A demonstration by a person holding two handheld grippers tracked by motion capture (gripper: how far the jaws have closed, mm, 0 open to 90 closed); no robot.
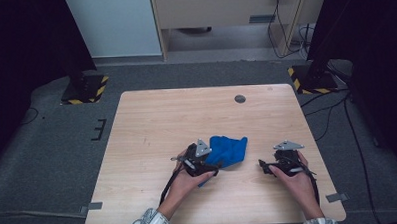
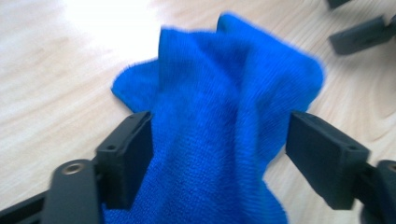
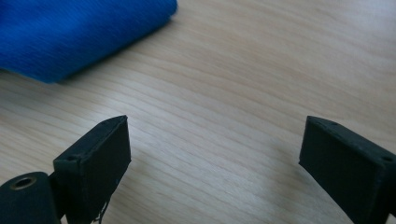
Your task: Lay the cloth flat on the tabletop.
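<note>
Blue cloth [image 1: 229,150] lying bunched on the table [image 1: 152,123], directly ahead of the left gripper [image 1: 212,167] and extending back between its fingers [image 2: 126,158]. The cloth appears to have been set down in a loose fold, probably so that it can be regripped or straightened; its ridges run away from the left fingers towards the far corners. In the left gripper view the fingers stand spread, one on each side of the fabric: the nearer finger lies against or just beside the cloth's edge, while the other finger [image 2: 324,156] is clear of it, with bare table between. Nothing is pinched. No earlier picture is given, so the release is judged only from this gap. The right gripper [image 1: 262,164] rests low over the table, apart from the cloth, which lies beyond and to one side of its fingers [image 3: 95,163]. These fingers are likewise spread wide, with only wood grain between them, apparently waiting to take a corner.
</note>
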